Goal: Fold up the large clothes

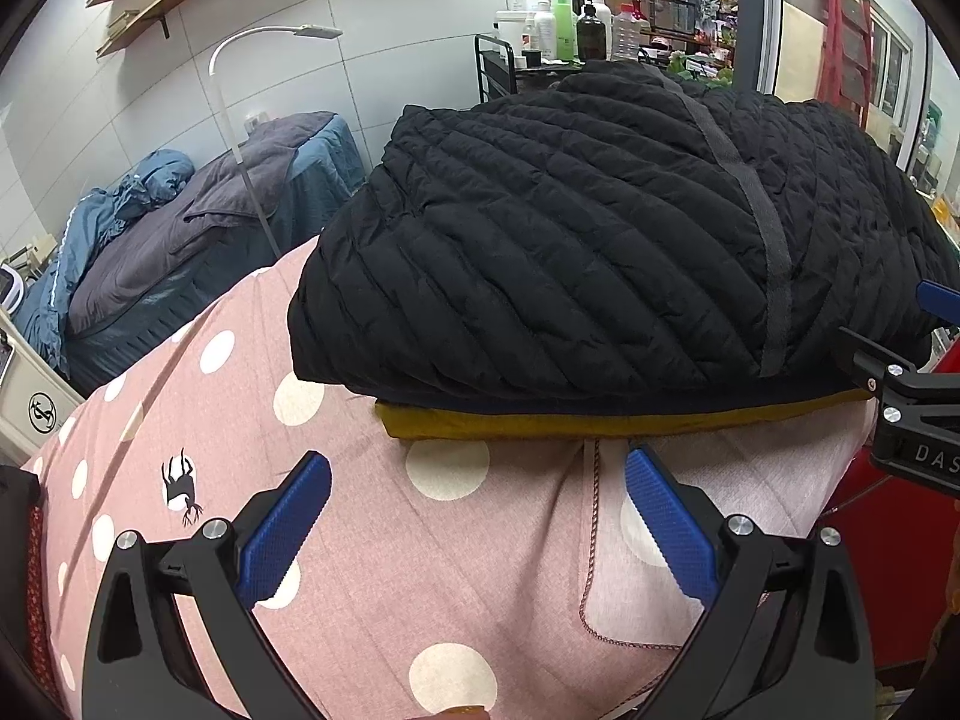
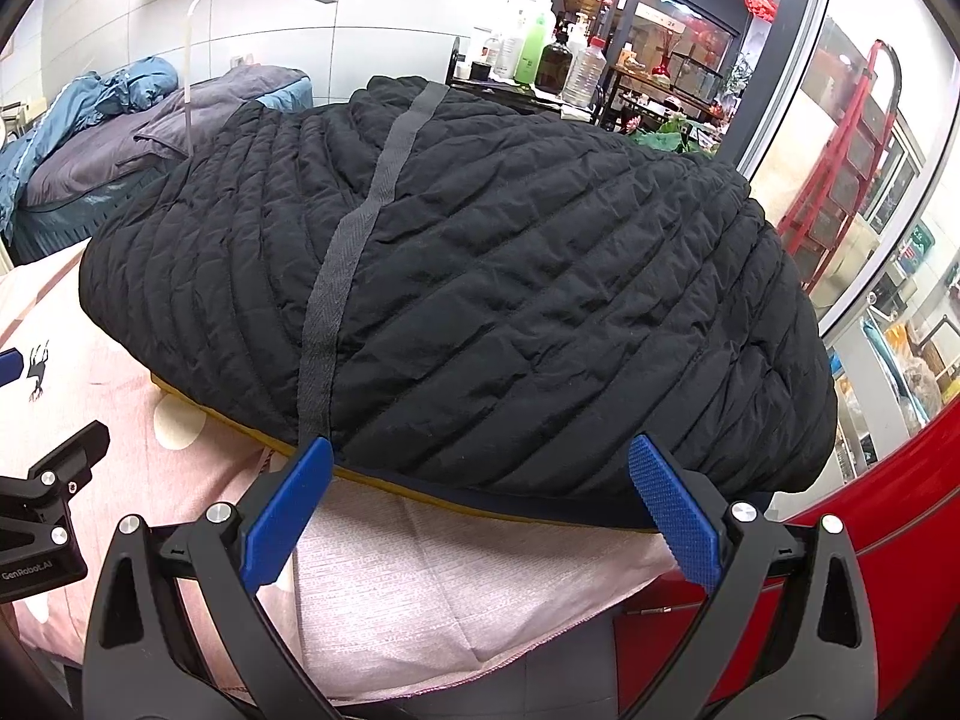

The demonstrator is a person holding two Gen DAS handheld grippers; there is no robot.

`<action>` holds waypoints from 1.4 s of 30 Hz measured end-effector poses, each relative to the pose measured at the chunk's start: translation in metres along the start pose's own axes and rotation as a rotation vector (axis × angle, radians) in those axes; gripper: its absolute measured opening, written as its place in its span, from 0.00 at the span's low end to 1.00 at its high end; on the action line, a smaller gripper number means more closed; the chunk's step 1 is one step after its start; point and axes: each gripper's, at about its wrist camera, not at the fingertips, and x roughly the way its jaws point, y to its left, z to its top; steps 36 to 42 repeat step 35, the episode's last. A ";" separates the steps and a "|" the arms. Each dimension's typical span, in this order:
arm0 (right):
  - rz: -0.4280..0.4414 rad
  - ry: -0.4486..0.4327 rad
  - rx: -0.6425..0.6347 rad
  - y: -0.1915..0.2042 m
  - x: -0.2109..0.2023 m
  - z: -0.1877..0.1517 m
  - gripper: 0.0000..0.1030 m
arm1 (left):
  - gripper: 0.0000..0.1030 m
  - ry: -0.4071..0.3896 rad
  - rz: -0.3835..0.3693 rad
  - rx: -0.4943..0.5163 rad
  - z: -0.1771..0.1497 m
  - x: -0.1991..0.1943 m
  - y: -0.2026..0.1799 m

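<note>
A black quilted jacket point(image 1: 600, 228) lies folded in a thick bundle on a pink polka-dot cloth point(image 1: 360, 540); a grey strap runs across it and a mustard-yellow lining edge point(image 1: 540, 423) shows underneath. It fills the right wrist view point(image 2: 510, 300). My left gripper point(image 1: 478, 474) is open and empty, just in front of the jacket's near edge. My right gripper point(image 2: 480, 462) is open and empty, its fingertips at the jacket's near hem. The right gripper's body also shows at the right edge of the left wrist view point(image 1: 918, 420).
A bed with grey and blue bedding point(image 1: 180, 228) stands at the back left, with a white lamp point(image 1: 276, 36) over it. A cart with several bottles point(image 1: 558, 24) is behind the jacket. A red ladder point(image 2: 840, 168) and a red surface point(image 2: 870, 540) are to the right.
</note>
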 end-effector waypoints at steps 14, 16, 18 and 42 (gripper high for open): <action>-0.001 0.009 -0.003 0.003 0.000 -0.006 0.95 | 0.94 0.029 -0.030 0.003 -0.002 0.004 -0.003; -0.001 0.009 -0.002 0.003 0.000 -0.006 0.95 | 0.94 0.034 -0.046 -0.005 -0.002 0.004 -0.002; -0.003 0.009 -0.001 0.004 0.000 -0.006 0.95 | 0.94 0.017 -0.068 -0.018 -0.003 0.002 -0.002; -0.003 0.010 0.002 0.002 0.000 -0.007 0.95 | 0.94 0.001 0.013 0.061 -0.001 -0.001 -0.018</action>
